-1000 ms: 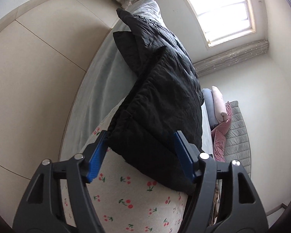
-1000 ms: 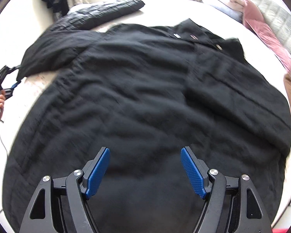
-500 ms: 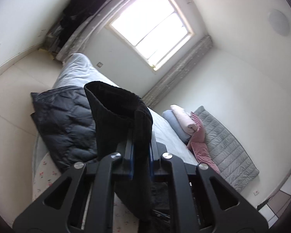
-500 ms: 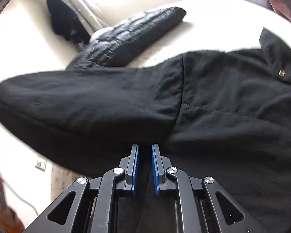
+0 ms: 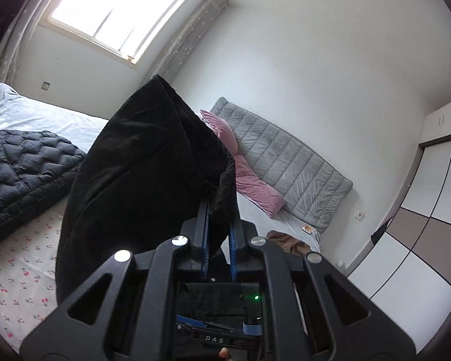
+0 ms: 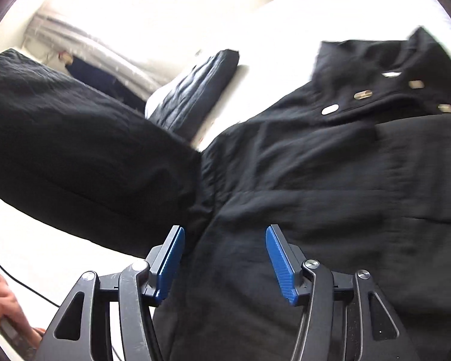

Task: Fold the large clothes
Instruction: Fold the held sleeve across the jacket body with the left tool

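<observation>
A large black coat (image 6: 330,180) with metal snap buttons lies spread on the bed. Its sleeve (image 5: 141,162) is lifted into the air. My left gripper (image 5: 219,210) is shut on the sleeve's end and holds it up, the cloth draping left over the fingers. In the right wrist view the same raised sleeve (image 6: 75,165) stretches to the left. My right gripper (image 6: 224,249) is open, its blue pads either side of the coat near the armpit seam, just above the cloth.
A dark quilted puffer jacket (image 5: 18,174) lies on the cherry-print sheet (image 5: 18,270) at left. Pink pillows (image 5: 249,180) and a grey padded headboard (image 5: 288,162) are ahead. A wardrobe (image 5: 421,216) stands right. A hand (image 6: 3,310) shows lower left.
My left gripper closed on the sleeve and lifted it up and toward the headboard. My right gripper closed briefly on the coat, then opened again near the armpit.
</observation>
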### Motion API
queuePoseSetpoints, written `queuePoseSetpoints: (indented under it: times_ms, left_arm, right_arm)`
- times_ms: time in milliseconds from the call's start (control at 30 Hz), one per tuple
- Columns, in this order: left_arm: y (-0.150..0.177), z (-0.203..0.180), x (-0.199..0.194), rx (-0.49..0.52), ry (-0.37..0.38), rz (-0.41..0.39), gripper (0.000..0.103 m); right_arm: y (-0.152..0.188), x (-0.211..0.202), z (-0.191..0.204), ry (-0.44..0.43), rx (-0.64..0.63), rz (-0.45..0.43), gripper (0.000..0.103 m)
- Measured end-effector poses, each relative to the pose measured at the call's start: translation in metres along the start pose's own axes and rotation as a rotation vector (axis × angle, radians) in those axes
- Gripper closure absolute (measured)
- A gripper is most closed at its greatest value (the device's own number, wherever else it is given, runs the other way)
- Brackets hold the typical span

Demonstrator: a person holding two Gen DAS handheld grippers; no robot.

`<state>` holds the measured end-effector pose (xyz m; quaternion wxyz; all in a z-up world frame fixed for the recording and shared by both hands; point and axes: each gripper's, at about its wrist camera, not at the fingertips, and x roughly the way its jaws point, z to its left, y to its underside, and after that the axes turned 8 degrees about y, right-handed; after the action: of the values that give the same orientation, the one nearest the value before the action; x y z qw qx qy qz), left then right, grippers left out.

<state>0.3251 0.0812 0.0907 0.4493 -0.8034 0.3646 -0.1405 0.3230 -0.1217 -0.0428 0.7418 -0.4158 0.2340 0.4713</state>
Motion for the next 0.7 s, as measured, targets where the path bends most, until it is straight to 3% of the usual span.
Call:
queuePoseSetpoints:
  times_ms: [133, 167, 233, 300, 400, 500, 600, 700]
  left_arm:
    - [0.043, -0.030, 0.063, -0.003, 0.051, 0.144, 0.090]
    - [0.057, -0.037, 0.077, -0.002, 0.085, 0.215, 0.089]
    - [0.090, -0.048, 0.107, -0.002, 0.163, 0.429, 0.072]
    - [0.110, -0.053, 0.110, 0.046, 0.159, 0.520, 0.070]
    - [0.109, -0.036, 0.088, 0.122, 0.081, 0.475, 0.051]
    - [0.089, 0.014, 0.070, 0.061, -0.015, 0.452, 0.051]
    - [0.077, 0.067, 0.049, 0.002, -0.128, 0.430, 0.056]
    - [0.086, 0.102, 0.035, -0.041, -0.202, 0.415, 0.058]
  right_arm:
    - [-0.003, -0.056, -0.059, 0.051, 0.079, -0.077, 0.043]
    - [-0.004, -0.067, -0.072, 0.062, 0.102, -0.089, 0.043]
    - [-0.003, -0.087, -0.105, 0.082, 0.160, -0.111, 0.041]
    - [0.001, -0.106, -0.139, 0.100, 0.227, -0.137, 0.039]
    - [0.008, -0.129, -0.184, 0.112, 0.318, -0.164, 0.038]
    - [0.011, -0.136, -0.206, 0.049, 0.369, -0.182, 0.038]
    - [0.009, -0.122, -0.199, 0.006, 0.340, -0.171, 0.038]
    - [0.002, -0.087, -0.178, 0.046, 0.272, -0.102, 0.041]
